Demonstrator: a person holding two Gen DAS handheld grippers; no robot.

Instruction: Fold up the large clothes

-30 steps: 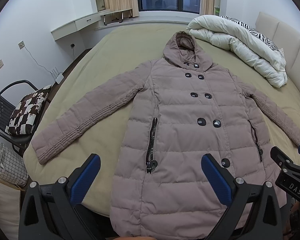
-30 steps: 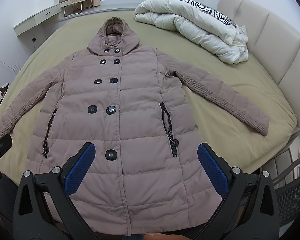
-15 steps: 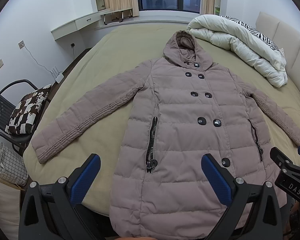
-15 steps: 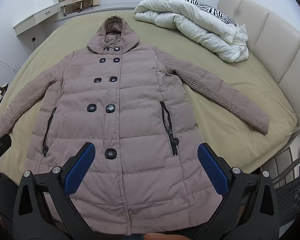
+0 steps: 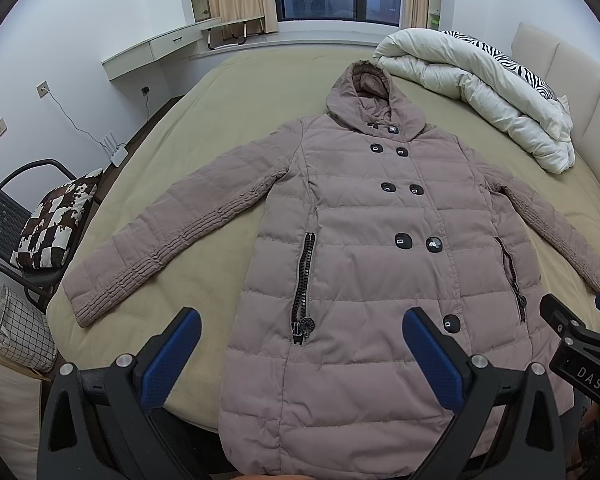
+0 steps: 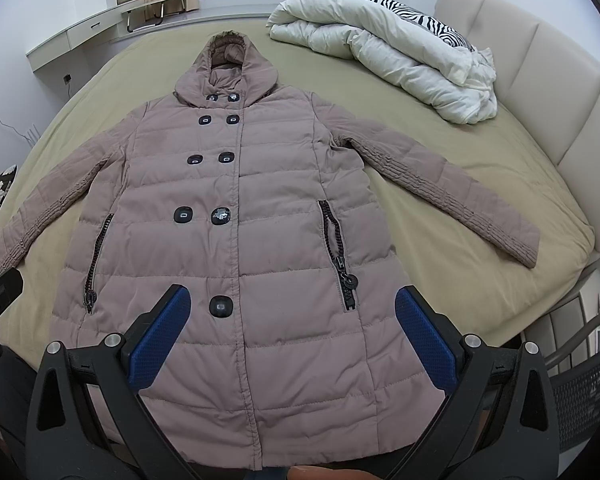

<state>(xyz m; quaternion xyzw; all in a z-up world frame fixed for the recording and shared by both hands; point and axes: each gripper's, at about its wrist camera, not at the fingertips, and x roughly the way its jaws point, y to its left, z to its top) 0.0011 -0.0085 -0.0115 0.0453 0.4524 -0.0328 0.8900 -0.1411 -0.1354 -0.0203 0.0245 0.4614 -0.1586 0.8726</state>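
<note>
Left wrist view: left gripper hovering over the coat's lower hem, blue pads spread wide, released, gripping nothing
Right wrist view: right gripper hanging above the coat hem too, jaws wide apart, nothing between the pads
Coat: mauve quilted hooded coat lying flat, front up, in the middle of the bed, buttoned shut, hem toward the grippers and running past the bed's near edge
Sleeves: left sleeve spreading out diagonally from the coat body over the sheet, right sleeve doing the same on the other side, both unfolded
Hood: hood pointing away from the grippers at the coat's far end
Pockets: zippered pockets sitting either side of the coat's button rows, zips looking closed
Bed: olive sheet of the bed showing around the coat
Duvet: white duvet bundled beyond the coat's right shoulder, by the headboard
Chair: black chair with a checkered cushion standing off the coat's left sleeve side, beside the bed
Other gripper: right gripper edge showing beside the coat's right pocket in the left wrist view
</note>
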